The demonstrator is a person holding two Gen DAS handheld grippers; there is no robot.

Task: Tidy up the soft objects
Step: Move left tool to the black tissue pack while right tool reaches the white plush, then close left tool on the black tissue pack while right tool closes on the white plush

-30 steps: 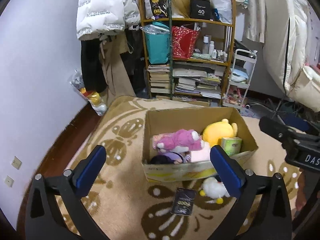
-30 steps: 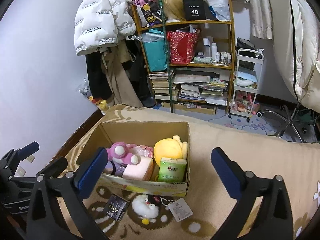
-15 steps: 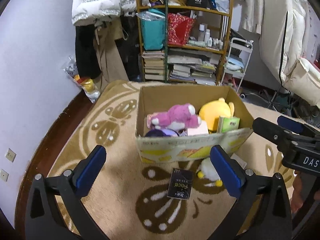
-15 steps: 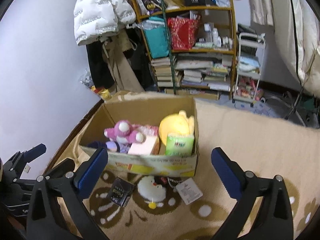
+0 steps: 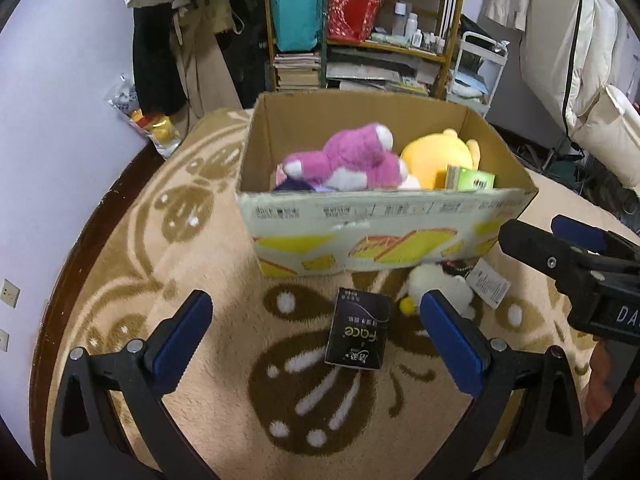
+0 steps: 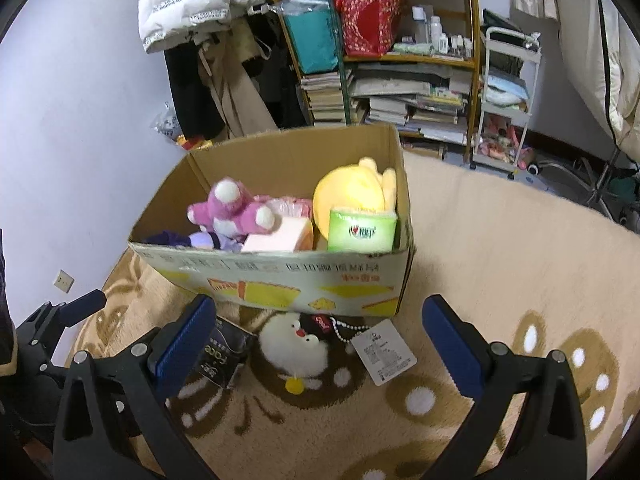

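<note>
Both wrist views look down from close by at the same box [image 5: 384, 224] [image 6: 280, 280], left beside right.

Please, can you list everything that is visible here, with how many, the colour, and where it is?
cardboard box: 1, brown and yellow, on rug
pink plush: 1, in box, left
yellow plush: 1, in box, right
green tissue pack: 1, in box, front right
white plush: 1, on rug before box
black packet: 1, on rug, beside white plush
rug: 1, beige and brown
shelf: 1, wooden, behind box
left tool: 1, blue pads, open
right tool: 1, blue pads, open
</note>
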